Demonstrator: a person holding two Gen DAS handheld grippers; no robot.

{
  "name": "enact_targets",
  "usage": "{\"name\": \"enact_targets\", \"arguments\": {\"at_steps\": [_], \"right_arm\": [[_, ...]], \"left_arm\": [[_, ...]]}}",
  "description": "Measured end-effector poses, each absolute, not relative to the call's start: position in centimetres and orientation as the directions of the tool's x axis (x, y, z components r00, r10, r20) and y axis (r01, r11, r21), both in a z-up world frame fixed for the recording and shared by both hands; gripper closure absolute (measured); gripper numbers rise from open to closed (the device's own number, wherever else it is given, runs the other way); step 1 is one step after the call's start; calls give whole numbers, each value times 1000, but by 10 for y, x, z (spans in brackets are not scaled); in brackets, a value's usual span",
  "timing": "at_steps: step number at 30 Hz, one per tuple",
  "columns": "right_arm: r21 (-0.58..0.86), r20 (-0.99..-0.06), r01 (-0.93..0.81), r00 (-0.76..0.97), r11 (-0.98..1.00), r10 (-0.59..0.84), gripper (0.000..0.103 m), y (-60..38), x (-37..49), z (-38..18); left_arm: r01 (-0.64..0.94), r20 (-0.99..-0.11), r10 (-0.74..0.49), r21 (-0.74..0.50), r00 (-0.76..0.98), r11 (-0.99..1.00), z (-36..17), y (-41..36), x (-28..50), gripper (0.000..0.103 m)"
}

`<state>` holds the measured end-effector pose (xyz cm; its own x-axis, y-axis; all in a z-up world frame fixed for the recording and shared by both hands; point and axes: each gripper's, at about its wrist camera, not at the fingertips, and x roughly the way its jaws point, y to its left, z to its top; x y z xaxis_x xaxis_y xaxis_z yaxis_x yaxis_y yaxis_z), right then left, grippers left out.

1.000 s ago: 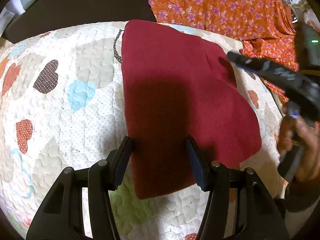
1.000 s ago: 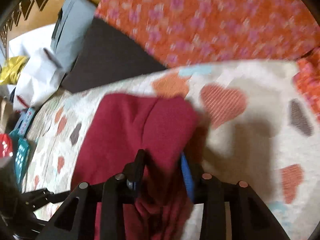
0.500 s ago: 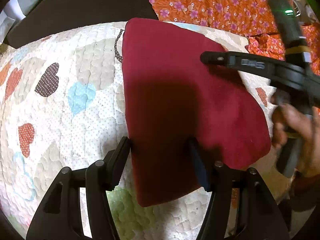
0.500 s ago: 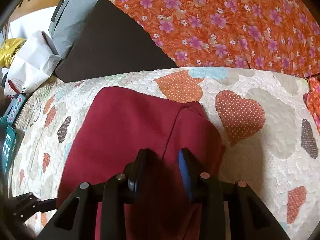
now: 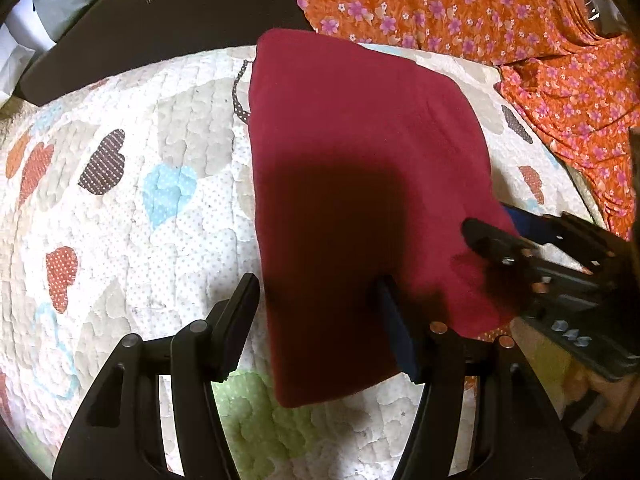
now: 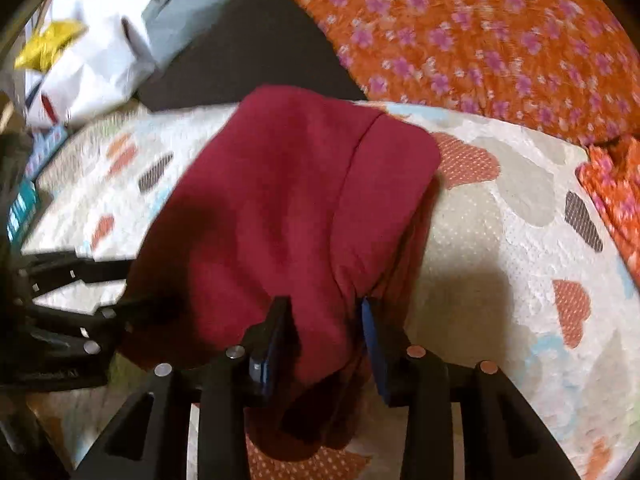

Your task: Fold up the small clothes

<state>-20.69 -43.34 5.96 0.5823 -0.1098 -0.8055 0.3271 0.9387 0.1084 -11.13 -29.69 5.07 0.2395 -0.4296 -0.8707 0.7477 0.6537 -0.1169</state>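
You are working over a white quilt (image 5: 120,220) patched with dotted hearts in red, blue, brown and green; it looks like a bed cover. Behind it lies an orange cloth with purple flowers (image 5: 460,8), and a dark flat board (image 5: 160,20) runs along the quilt's far left edge. In the right wrist view, white bags (image 6: 92,60), something yellow (image 6: 48,40) and a grey-blue piece (image 6: 180,12) sit beyond that board, all blurred, so you cannot name them more closely.

The dark red garment (image 5: 352,168) lies on the quilt, folded over once along its right side. Your left gripper (image 5: 316,312) hangs above its near end with the fingers spread wide; its shadow darkens the cloth, and whether the tips touch the fabric is unclear. Your right gripper (image 6: 324,320) is closed on a bunched, lifted edge of the garment, and the fabric drapes down between the fingers and hides their inner pads. In the left wrist view that gripper enters from the right and covers the garment's near right corner.
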Motion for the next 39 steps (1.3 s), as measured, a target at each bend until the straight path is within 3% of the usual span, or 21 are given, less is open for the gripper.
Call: {"name": "enact_targets", "arguments": {"at_steps": [8, 12, 17, 27, 30, 31, 33, 39], "right_arm": [[149, -797, 391, 591, 908, -123, 65, -420, -234, 89], [184, -803, 431, 584, 883, -118, 64, -414, -243, 95], [118, -802, 455, 568, 883, -185, 59, -411, -241, 105], [158, -801, 529, 563, 834, -205, 58, -461, -191, 86], [152, -813, 546, 543, 824, -209, 58, -488, -169, 71], [127, -813, 556, 533, 822, -235, 57, -494, -166, 67], [138, -820, 569, 525, 810, -229, 45, -506, -163, 59], [154, -789, 553, 567, 819, -235, 44, -483, -195, 86]], "left_arm": [[737, -833, -423, -28, 356, 675, 68, -284, -117, 42], [719, -823, -437, -51, 364, 693, 74, -281, -114, 42], [705, -824, -438, -67, 360, 706, 76, -283, -113, 42], [719, -858, -423, -95, 292, 689, 59, -293, -110, 42], [732, -858, -416, -71, 302, 677, 56, -296, -111, 36], [734, -857, -419, -73, 300, 675, 55, -297, -111, 36], [732, -861, -418, -83, 289, 677, 53, -299, -108, 36], [734, -856, -417, -68, 305, 676, 54, -299, -109, 36]]}}
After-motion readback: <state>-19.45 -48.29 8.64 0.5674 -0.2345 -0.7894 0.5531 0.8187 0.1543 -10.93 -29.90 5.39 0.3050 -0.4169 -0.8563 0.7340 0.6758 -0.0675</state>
